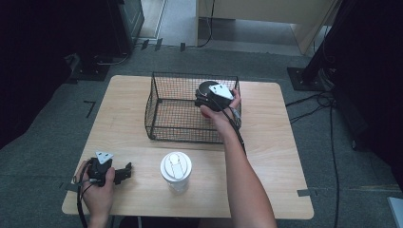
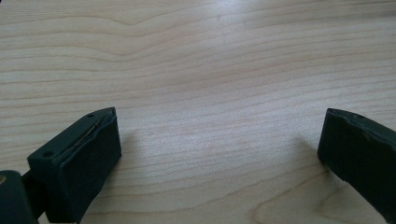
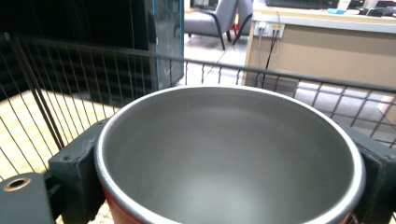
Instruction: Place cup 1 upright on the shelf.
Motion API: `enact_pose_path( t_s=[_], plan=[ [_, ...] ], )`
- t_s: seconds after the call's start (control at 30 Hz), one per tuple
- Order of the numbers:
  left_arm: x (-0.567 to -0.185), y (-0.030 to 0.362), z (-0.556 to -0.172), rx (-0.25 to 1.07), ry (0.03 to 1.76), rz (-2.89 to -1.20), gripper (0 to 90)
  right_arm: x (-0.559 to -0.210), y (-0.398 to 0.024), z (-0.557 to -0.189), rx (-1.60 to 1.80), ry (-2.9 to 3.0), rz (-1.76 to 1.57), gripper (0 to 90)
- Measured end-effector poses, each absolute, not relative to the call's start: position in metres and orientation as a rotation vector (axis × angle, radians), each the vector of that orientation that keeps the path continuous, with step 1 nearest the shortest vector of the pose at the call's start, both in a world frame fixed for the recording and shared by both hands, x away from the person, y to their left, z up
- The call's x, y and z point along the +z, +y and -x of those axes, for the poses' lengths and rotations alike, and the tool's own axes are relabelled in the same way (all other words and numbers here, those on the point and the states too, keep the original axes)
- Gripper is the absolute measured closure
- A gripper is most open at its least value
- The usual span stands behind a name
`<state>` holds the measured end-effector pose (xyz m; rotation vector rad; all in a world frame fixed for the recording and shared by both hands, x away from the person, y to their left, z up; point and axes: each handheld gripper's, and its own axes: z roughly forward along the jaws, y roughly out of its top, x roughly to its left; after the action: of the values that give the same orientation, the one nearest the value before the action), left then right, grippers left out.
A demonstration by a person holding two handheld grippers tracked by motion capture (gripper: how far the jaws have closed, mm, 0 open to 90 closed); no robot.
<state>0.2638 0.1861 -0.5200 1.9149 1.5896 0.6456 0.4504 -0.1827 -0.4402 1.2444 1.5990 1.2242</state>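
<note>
Wooden table [image 1: 266, 156], grey carpet around. Wire basket [image 1: 157, 102] at centre rear. Right gripper [image 1: 209, 97] clamped on a red-sided bowl [image 3: 229, 154], held within the basket. Left gripper [image 1: 124, 172] resting at front left, jaws wide apart. White-lidded jar [image 1: 176, 172] at front centre.

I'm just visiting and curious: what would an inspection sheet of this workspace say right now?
Surface: pale wooden table, bare grain under the left gripper.
Job's things: red cup with grey inside, held over the black wire basket.
Clutter: white-lidded jar near the front edge.
Grippers: right gripper shut on the cup; left gripper open, resting on the table.
Cables: one trails from each gripper; more on the floor at right.
Surroundings: grey carpet, dark equipment, an office chair beyond.
</note>
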Motion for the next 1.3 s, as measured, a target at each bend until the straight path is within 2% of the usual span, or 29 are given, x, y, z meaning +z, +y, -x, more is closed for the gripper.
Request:
enact_pose_path(
  t_s=[0.73, 0.77, 0.8, 1.3],
  plan=[
    [-0.5199, 0.1862, -0.2638, 0.646, 1.589, -1.918, 0.1, -0.4475, -0.1839, -0.4601, 1.173, 1.691, -1.355, 6.9],
    [-0.5199, 0.1863, -0.2638, 0.646, 1.589, -1.919, 0.1, -0.4473, -0.1838, -0.4598, 1.176, 1.688, -1.36, 5.4],
    [-0.5199, 0.1862, -0.2638, 0.646, 1.589, -1.918, 0.1, -0.4448, -0.1844, -0.4598, 1.215, 1.668, -1.378, 0.0],
    [-0.5199, 0.1863, -0.2638, 0.646, 1.589, -1.918, 0.1, -0.438, -0.1779, -0.4553, 1.216, 1.617, -1.342, 0.0]
  ],
)
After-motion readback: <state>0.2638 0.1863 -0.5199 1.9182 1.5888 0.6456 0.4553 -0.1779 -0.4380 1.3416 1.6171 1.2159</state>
